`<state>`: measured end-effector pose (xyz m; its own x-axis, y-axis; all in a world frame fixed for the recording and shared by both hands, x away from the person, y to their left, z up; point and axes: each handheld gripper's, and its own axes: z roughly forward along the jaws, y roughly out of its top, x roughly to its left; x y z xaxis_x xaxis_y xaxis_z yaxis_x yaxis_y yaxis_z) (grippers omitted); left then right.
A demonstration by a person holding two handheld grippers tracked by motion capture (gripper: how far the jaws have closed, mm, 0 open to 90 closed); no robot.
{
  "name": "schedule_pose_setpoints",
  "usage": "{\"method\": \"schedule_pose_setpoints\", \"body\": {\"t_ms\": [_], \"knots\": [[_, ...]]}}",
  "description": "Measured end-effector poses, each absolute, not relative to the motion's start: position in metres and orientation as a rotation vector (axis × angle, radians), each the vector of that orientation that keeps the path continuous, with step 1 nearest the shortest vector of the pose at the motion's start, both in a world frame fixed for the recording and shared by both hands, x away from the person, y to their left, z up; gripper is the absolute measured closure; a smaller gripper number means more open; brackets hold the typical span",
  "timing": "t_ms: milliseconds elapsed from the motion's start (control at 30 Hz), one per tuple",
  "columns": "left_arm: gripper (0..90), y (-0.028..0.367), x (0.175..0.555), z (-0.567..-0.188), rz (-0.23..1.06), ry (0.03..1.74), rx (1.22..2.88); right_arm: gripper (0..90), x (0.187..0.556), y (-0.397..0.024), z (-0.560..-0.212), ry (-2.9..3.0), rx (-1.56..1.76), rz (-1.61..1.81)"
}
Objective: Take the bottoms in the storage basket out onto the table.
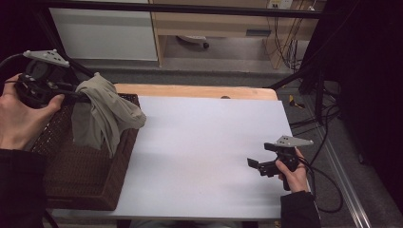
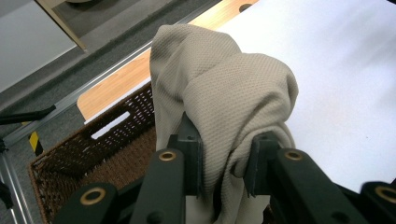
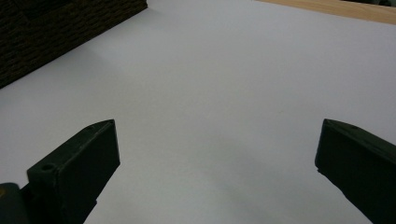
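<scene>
High view, near edge: the person's forearms enter from below; the right gripper (image 1: 262, 166) rests low over the white surface (image 1: 199, 152) near its right edge, carrying nothing.
High view, left edge: the left gripper (image 1: 81, 96) holds a beige cloth (image 1: 102, 115) bunched and hanging above the wicker basket (image 1: 85, 180), its folds draping over the basket's right rim.
Left gripper view: jaws closed narrow on a gathered fold of the cloth (image 2: 224, 102); basket (image 2: 102, 140) beneath, bare surface beyond.
Right gripper view: jaws spread wide, empty, facing the surface (image 3: 210, 93); basket wall (image 3: 56, 32) at upper left.
Governing relation: the cloth hangs vertically, well apart from the right gripper and toward the left edge; judged, the left hand alone controls it.
</scene>
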<state>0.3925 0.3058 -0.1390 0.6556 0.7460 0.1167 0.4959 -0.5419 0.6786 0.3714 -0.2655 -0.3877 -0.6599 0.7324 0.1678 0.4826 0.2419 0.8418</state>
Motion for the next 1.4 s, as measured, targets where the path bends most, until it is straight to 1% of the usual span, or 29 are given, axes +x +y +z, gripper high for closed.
{"method": "schedule_pose_setpoints", "body": {"t_ms": [467,1400], "knots": [[71.5,0.289,0.394,-0.130,0.523,0.920,2.271,0.4,0.371,-0.266,-0.388,2.258,1.135,1.382],[71.5,0.255,0.395,-0.126,0.487,0.840,2.282,0.4,0.371,-0.266,-0.388,2.260,1.133,1.379]]}}
